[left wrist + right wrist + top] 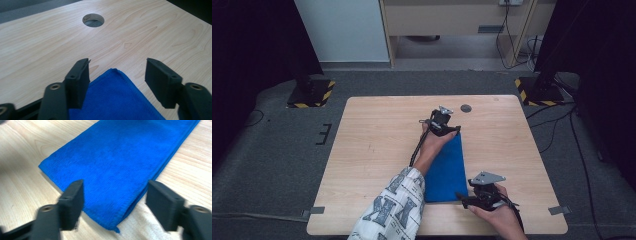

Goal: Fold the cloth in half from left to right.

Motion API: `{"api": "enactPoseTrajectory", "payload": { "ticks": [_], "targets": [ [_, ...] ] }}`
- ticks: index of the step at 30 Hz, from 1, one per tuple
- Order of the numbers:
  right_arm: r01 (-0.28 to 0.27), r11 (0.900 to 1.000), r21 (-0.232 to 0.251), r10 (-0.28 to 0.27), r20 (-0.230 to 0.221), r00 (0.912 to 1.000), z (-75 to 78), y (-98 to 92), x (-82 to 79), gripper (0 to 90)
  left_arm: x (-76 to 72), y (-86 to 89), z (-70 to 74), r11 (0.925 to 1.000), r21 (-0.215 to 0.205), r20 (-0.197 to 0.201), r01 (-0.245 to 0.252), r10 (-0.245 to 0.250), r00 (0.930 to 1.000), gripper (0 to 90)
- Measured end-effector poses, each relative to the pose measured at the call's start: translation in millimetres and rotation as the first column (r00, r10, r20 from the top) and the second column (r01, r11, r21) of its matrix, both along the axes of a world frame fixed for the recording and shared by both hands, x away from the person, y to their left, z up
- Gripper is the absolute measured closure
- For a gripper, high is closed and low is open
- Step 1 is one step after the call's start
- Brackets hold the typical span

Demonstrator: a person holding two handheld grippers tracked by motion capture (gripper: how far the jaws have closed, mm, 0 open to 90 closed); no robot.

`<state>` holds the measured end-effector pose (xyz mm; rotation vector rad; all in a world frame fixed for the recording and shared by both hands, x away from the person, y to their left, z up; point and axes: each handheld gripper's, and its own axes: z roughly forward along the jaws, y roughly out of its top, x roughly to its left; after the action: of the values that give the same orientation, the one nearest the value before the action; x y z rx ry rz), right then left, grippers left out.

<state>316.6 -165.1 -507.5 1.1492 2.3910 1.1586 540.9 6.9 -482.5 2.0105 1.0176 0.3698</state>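
One folded blue cloth (446, 170) lies on one wooden table (377, 140). The tabletop has one round cable hole (466, 108). Two hand-held grippers are present: one left gripper (451, 131) and one right gripper (463, 199), each with two black jaws. Two yellow-and-black striped stand bases (311, 93) rest on the floor beyond the table.

The high view looked forward and down from above the person's side onto the whole table (377, 125). The left gripper view sat low and close at the far corner of the blue cloth (115, 100), facing the round hole (93, 20). The right gripper view hovered close over the cloth's near corner; all three shared that cloth.
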Motion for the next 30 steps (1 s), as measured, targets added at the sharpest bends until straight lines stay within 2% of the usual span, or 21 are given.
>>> {"api": "enactPoseTrajectory", "payload": {
  "ticks": [6,14,17,22,25,30],
  "targets": [
    [0.037,0.999,0.012,-0.037,0.014,0.9992,-1.4,-3.2,7.7,14.1,-3.2,18.2,7.4,0.9999,0.007,0.002,-0.008,0.008,1.0000,20.2],
    [0.053,0.998,0.022,-0.054,0.041,0.9977,1.2,-8.5,22.8,9.3,-7.6,39.4,7.7,0.9998,0.020,-0.022,0.001,-0.001,0.9998,9.6],
    [0.047,0.999,0.014,-0.048,0.053,0.9974,3.4,-10.5,33.3,8.9,-11.0,47.0,7.1,1.0000,0.002,-0.018,0.003,-0.003,0.9998,9.1],
    [0.050,0.999,-0.002,-0.049,0.053,0.9974,6.0,-11.6,52.4,10.4,-19.1,59.7,4.8,0.9997,0.022,-0.017,0.006,-0.006,0.9998,7.9],
    [0.049,0.999,0.000,-0.049,0.061,0.9970,7.6,-10.4,62.0,11.5,-24.2,69.2,4.8,1.0000,0.007,-0.008,-0.002,0.002,1.0000,7.8],
    [0.053,0.998,-0.018,-0.052,0.065,0.9966,8.1,-7.2,75.2,13.7,-31.3,79.6,4.9,0.9998,0.020,-0.004,-0.006,0.007,1.0000,7.8]
  ]
}}
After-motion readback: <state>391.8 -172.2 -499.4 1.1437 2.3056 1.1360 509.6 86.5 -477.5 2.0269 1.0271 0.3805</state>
